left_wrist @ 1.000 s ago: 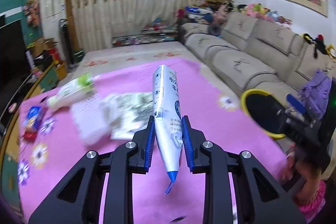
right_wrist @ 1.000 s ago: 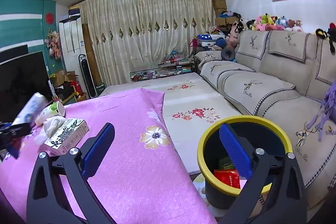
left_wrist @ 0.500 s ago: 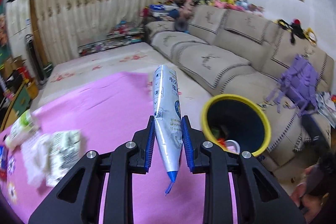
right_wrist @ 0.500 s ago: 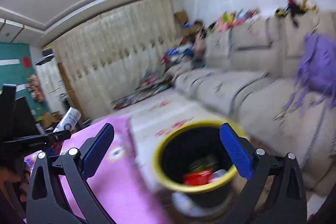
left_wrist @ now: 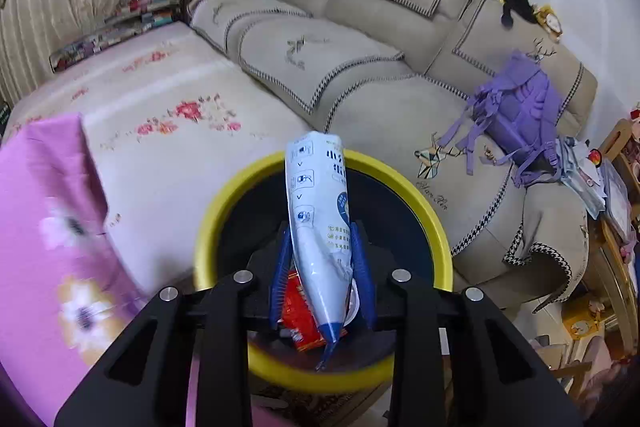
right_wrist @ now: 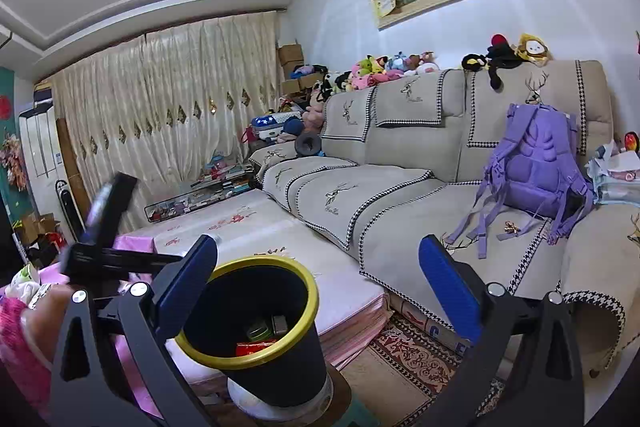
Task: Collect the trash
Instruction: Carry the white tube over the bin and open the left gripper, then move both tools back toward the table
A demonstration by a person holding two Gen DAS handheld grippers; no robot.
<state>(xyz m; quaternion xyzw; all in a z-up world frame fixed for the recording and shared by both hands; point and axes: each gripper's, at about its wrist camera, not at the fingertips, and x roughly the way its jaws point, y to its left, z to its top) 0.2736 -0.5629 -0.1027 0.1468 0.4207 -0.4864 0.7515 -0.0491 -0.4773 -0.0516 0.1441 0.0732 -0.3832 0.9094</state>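
Trash pouch [left_wrist: 320,223]: a white-and-blue packet, standing upright between the left gripper's [left_wrist: 322,267] blue pads, right over the bin's mouth.
Left gripper: clamping the pouch by its lower half.
Bin [left_wrist: 208,227]: yellow-rimmed, black, sitting directly ahead and below; red wrapper [left_wrist: 298,323] lying inside.
Right gripper [right_wrist: 316,291]: hanging with jaws spread wide, nothing between them, bin [right_wrist: 256,331] below its left finger.

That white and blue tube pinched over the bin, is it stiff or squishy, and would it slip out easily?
The tube looks soft: its lower part narrows and wrinkles where the left hand-held gripper pinches it. It stands up unsupported, so it probably keeps some stiffness and weighs little. Its glossy skin could be slippery. Once released, it should drop into the yellow-rimmed bin.
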